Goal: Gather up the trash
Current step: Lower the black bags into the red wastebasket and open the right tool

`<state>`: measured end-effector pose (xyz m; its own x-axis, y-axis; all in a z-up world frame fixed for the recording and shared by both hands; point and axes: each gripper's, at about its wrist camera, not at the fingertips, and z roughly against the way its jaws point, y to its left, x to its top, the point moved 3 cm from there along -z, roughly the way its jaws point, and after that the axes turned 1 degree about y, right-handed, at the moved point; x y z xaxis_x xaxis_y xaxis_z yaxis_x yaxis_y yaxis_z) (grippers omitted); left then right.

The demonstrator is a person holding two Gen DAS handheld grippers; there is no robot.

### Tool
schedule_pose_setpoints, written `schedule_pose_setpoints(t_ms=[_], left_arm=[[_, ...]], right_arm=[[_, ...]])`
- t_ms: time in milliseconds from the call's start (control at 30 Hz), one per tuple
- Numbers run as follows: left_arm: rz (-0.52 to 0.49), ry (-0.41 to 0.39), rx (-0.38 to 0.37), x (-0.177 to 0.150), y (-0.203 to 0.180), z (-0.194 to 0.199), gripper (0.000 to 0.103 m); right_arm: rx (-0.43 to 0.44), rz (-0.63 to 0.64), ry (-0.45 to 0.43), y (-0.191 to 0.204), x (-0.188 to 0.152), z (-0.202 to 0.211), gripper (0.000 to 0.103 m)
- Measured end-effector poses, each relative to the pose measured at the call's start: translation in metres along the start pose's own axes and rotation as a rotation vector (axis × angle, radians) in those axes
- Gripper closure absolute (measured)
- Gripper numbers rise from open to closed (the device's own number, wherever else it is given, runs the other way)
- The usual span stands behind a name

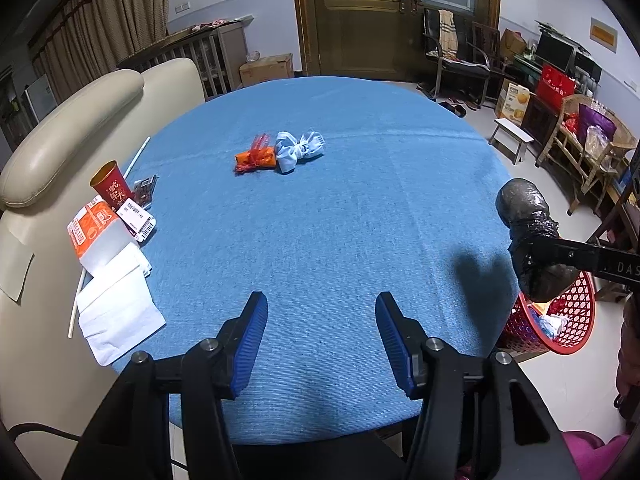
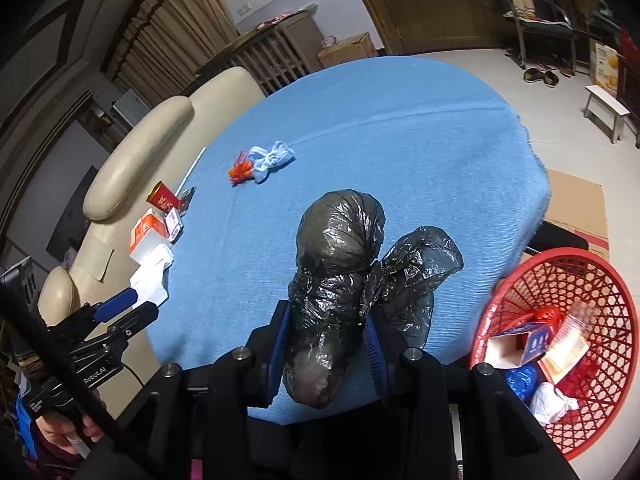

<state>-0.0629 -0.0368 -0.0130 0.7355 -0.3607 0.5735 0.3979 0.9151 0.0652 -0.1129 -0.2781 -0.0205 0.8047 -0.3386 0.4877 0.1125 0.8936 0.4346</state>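
Note:
My right gripper [image 2: 326,336] is shut on a knotted black plastic bag [image 2: 340,264] and holds it above the near right edge of the blue round table [image 2: 400,140]. The bag also shows in the left wrist view [image 1: 528,236], over the red basket [image 1: 560,320]. The red basket [image 2: 560,280] stands on the floor to the right and holds several pieces of trash. My left gripper [image 1: 322,344] is open and empty above the table's near edge. An orange wrapper [image 1: 256,158] and a light blue knotted bag [image 1: 298,150] lie mid-table.
At the table's left edge lie a red paper cup [image 1: 110,184], an orange-white carton [image 1: 94,232], white napkins [image 1: 116,312] and a straw [image 1: 136,158]. A beige sofa [image 1: 60,152] stands left of the table. A small stool [image 1: 512,138] and shelves stand at right.

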Motion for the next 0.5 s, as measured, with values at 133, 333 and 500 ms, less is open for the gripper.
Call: schedule_pose_setpoints(t_ms=[133, 333, 500], left_arm=[[-0.006, 0.002, -0.002, 0.0, -0.004, 0.0, 0.046], [-0.026, 0.001, -0.004, 0.002, -0.012, 0.001, 0.045], [-0.05, -0.003, -0.008, 0.006, -0.022, 0.001, 0.045]], right_arm=[[-0.011, -0.02, 0.0, -0.009, -0.001, 0.003, 0.065], [-0.024, -0.042, -0.002, -0.019, -0.003, 0.006, 0.065], [-0.028, -0.055, -0.01, -0.027, -0.004, 0.012, 0.065]])
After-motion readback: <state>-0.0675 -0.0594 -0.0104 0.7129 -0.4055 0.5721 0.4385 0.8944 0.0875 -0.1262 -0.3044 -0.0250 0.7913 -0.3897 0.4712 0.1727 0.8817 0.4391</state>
